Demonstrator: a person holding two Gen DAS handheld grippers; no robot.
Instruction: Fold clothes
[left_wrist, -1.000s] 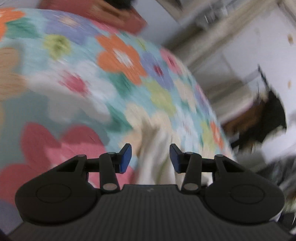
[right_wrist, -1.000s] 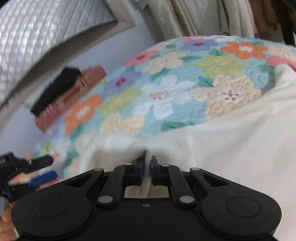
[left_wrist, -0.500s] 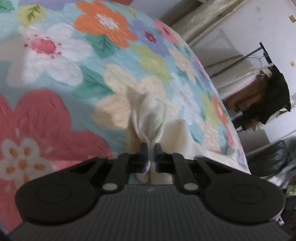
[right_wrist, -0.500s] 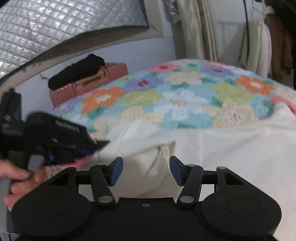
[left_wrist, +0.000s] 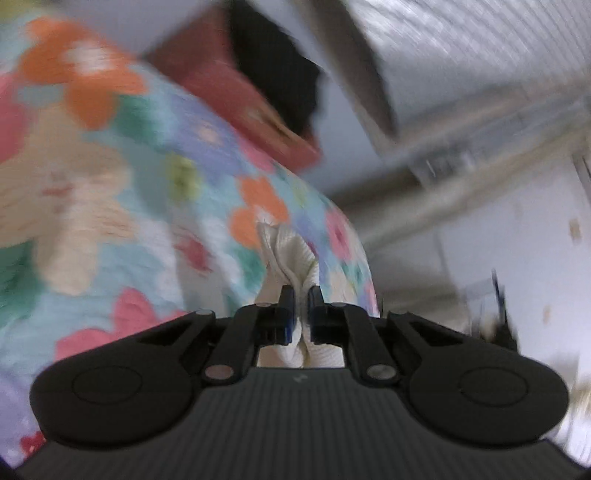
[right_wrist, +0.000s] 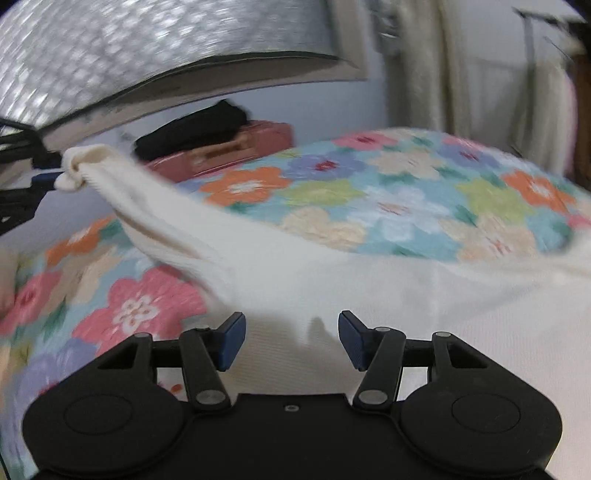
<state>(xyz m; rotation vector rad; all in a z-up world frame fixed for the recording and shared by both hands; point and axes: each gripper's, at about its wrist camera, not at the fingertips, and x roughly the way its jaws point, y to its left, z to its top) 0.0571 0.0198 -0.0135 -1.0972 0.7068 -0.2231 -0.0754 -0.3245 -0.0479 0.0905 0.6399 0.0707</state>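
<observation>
- Surface: a bed covered by a floral quilt (right_wrist: 388, 192) in a pattern of orange, pink, green and cream flowers on light blue.
- Room: a quilted silver headboard (right_wrist: 110, 55) stands behind the bed. A reddish case (right_wrist: 229, 151) lies at the head end with a black garment (right_wrist: 192, 129) on top of it. Pale curtains (right_wrist: 424, 66) hang at upper right in the right wrist view.
- Task item: a cream knit garment (right_wrist: 369, 295) lies over the near part of the quilt. One corner is raised off the bed and stretches up and to the left.
- Left gripper (left_wrist: 301, 295): jaws pressed together, pinching a bunched fold of the cream garment. The fabric protrudes beyond the fingertips. In the right wrist view this gripper appears at the left edge, holding the raised corner.
- Right gripper (right_wrist: 291, 332): jaws spread wide, nothing between them. It hovers just above the flat part of the garment; whether it touches the fabric cannot be told.
- Change, left gripper: a second ago its jaws were apart over the quilt; they have since shut on the fabric and lifted it.
- Change, right gripper: a second ago it pinched a fold of the garment; it has released it.
</observation>
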